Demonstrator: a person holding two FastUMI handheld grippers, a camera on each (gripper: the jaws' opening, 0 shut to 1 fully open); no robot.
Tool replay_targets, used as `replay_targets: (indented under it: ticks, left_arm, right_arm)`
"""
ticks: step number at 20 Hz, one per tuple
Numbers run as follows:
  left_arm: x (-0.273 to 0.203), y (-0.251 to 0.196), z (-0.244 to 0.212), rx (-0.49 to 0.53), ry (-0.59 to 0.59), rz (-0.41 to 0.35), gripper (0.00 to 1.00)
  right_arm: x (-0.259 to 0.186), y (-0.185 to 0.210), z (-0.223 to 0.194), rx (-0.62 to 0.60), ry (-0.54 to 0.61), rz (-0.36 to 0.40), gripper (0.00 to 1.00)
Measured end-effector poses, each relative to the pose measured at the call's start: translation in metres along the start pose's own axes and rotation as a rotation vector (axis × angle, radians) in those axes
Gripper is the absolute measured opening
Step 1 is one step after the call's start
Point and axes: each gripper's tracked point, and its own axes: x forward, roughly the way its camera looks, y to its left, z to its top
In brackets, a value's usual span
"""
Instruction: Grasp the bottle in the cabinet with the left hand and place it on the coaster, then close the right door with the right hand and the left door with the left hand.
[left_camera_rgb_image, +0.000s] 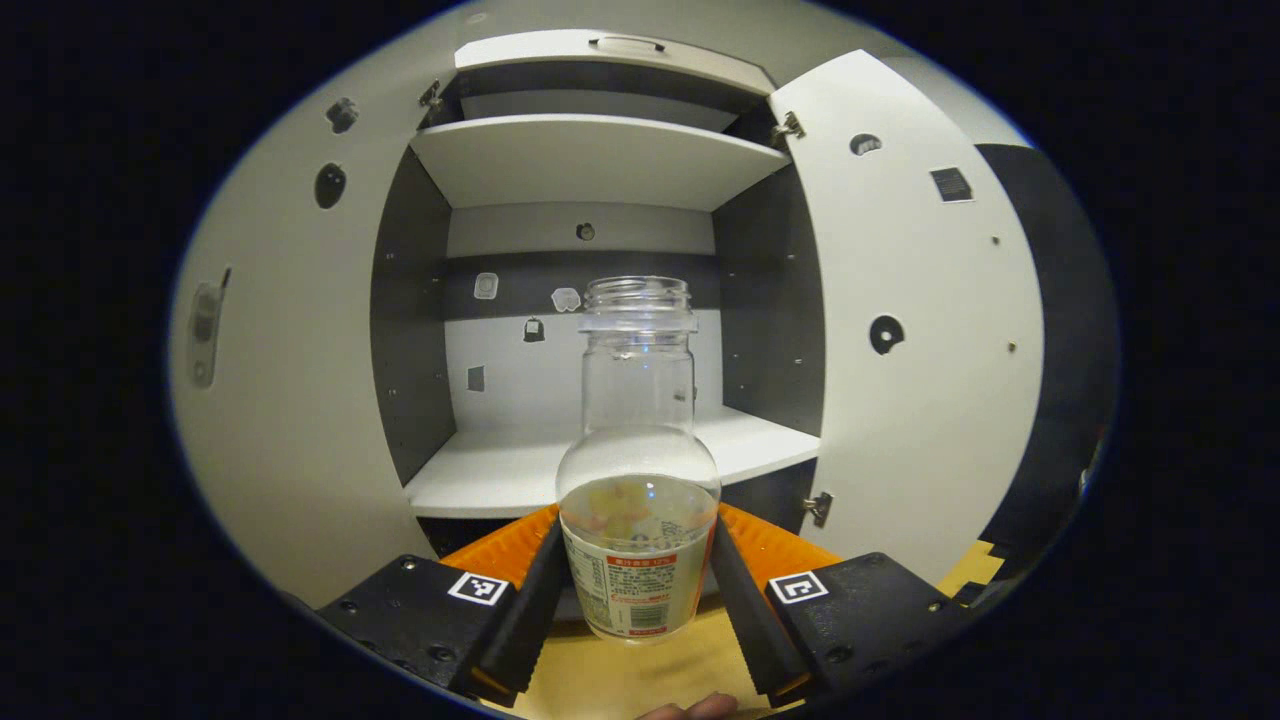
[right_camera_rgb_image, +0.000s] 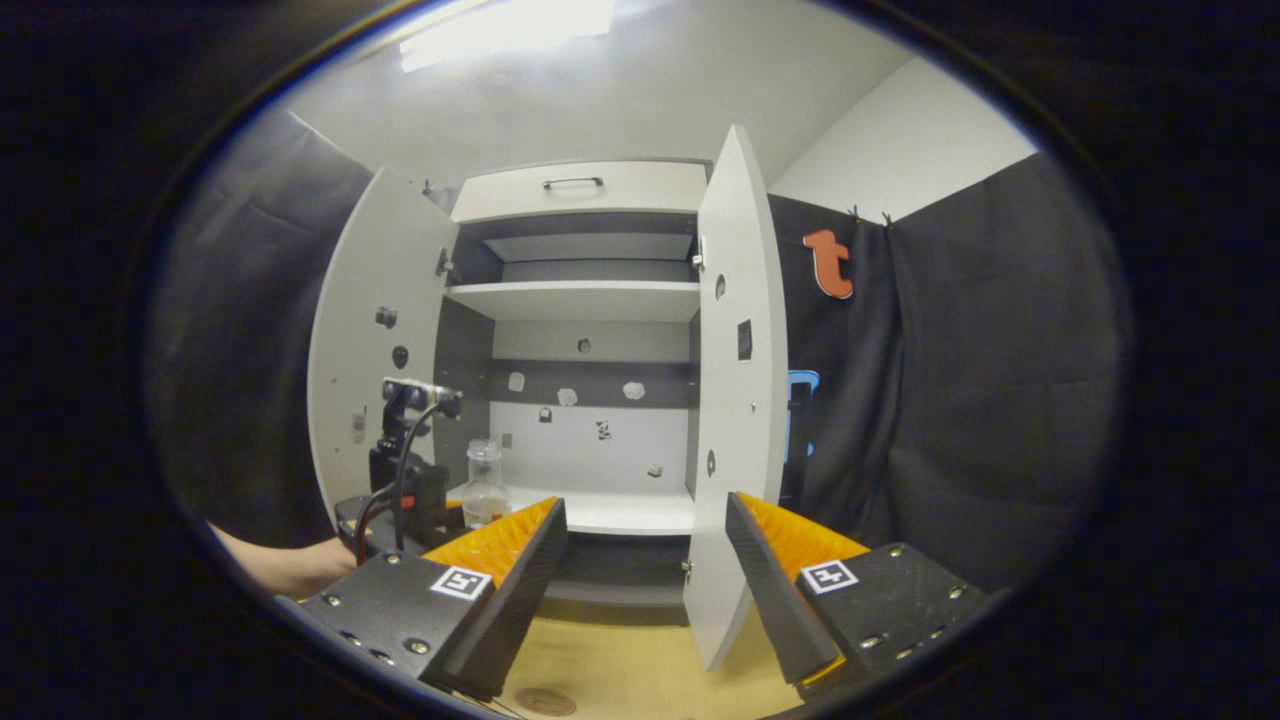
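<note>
The left tool (left_camera_rgb_image: 638, 585) pinches the bottle (left_camera_rgb_image: 638, 470) between both fingers at its labelled lower body. The bottle stands upright, uncapped, directly ahead of the tool, in front of the cabinet (left_camera_rgb_image: 590, 160) with its lower shelf (left_camera_rgb_image: 500, 470) behind; it appears lifted clear of the worktop (left_camera_rgb_image: 620, 680). The right tool (right_camera_rgb_image: 645, 590) is spread, with the right door (right_camera_rgb_image: 735, 400) edge just ahead between its fingers.

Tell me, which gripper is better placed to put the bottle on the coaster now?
Left. The left gripper already holds the bottle between both fingers, in front of the open cabinet. The right gripper is open, holds nothing, and faces the right door.
</note>
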Motion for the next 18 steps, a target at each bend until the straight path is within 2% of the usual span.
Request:
replay_targets:
  ticks: [3, 5, 6, 9, 10, 13, 15, 18]
  left_arm:
    - [-0.037, -0.023, -0.039, -0.052, 0.042, -0.016, 0.80]
    - [-0.054, -0.043, -0.052, -0.107, 0.000, -0.053, 0.79]
    - [-0.062, -0.051, -0.064, -0.112, -0.009, -0.053, 0.80]
    - [-0.084, -0.062, -0.123, -0.071, 0.068, -0.050, 0.80]
    - [-0.089, -0.066, -0.137, -0.066, 0.072, -0.053, 0.81]
    - [-0.101, -0.082, -0.181, -0.080, 0.081, -0.089, 0.80]
    - [-0.110, -0.091, -0.219, -0.107, 0.154, -0.106, 0.80]
    - [-0.101, -0.097, -0.235, -0.115, 0.157, -0.132, 0.81]
  right_arm:
    - [-0.018, 0.003, -0.011, 0.033, 0.028, 0.025, 0.94]
    - [-0.026, 0.002, -0.021, 0.048, 0.052, 0.022, 0.97]
    - [-0.031, 0.003, -0.029, 0.059, 0.067, 0.023, 0.93]
    - [-0.043, 0.006, -0.045, 0.084, 0.100, 0.032, 0.94]
    - [-0.047, 0.006, -0.049, 0.087, 0.101, 0.037, 0.97]
    - [-0.052, 0.002, -0.061, 0.090, 0.100, 0.043, 0.97]
    - [-0.050, 0.001, -0.069, 0.098, 0.099, 0.055, 0.97]
    - [-0.043, -0.008, -0.078, 0.136, 0.093, 0.045, 0.96]
